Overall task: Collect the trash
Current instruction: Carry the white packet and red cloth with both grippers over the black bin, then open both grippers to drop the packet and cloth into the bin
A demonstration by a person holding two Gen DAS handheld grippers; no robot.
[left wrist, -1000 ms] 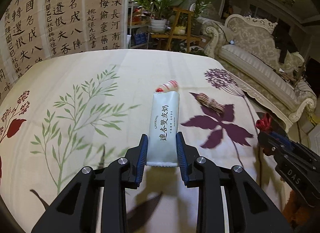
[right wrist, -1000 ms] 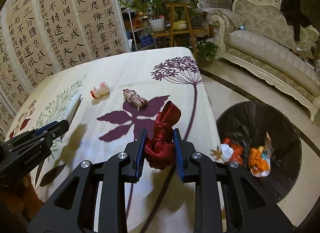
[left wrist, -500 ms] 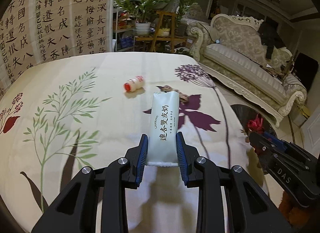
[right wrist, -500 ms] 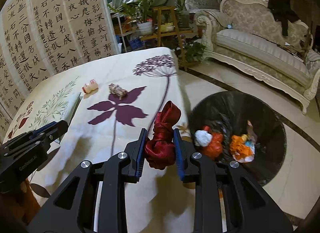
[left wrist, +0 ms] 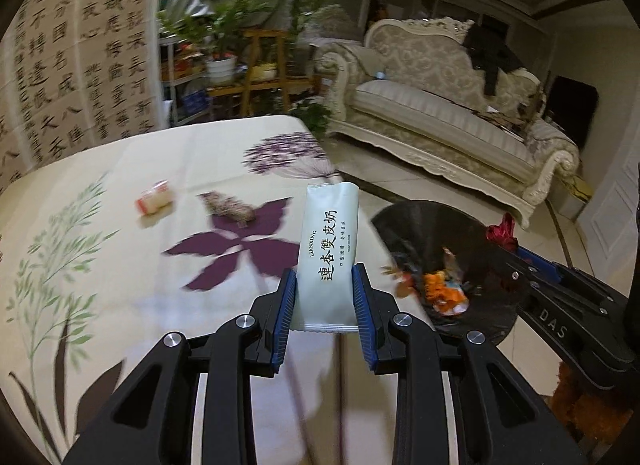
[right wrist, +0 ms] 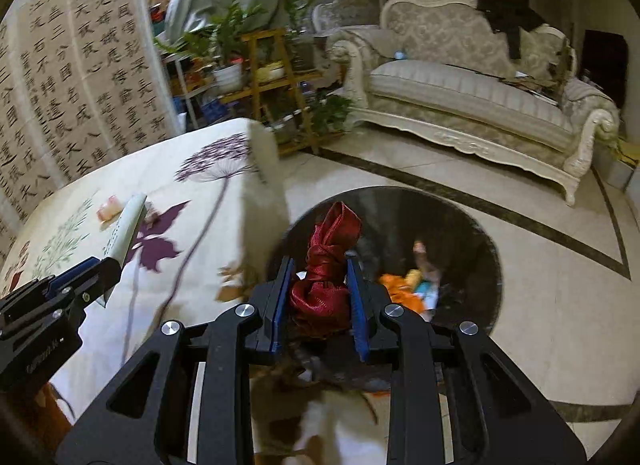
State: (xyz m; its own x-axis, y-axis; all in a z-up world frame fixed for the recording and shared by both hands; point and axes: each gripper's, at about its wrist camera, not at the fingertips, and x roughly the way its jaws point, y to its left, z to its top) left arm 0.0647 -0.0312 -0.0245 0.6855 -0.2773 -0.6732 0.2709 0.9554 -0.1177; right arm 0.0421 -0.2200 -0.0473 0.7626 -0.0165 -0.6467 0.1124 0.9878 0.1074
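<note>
Left fingers (left wrist: 285, 307) narrowly parted, clamping pale green oblong snack packet (left wrist: 329, 253). Right fingers (right wrist: 355, 293) likewise, clamping knotted red satin cloth (right wrist: 329, 265). Black round bin (right wrist: 460, 225) fully visible in right view only.

Right gripper (right wrist: 320, 297) clamps a knotted red cloth (right wrist: 326, 265) over the black bin (right wrist: 472, 233).

**Around the room**

A cream carved sofa (right wrist: 472, 93) stands along the far wall, dark clothing (left wrist: 490, 55) draped over its back. Left of it, a wooden plant stand (right wrist: 276, 81) holds potted plants (left wrist: 220, 31). A calligraphy screen (right wrist: 80, 77) fills the left side. The floor (right wrist: 560, 305) is pale tile with dark inlay.
</note>
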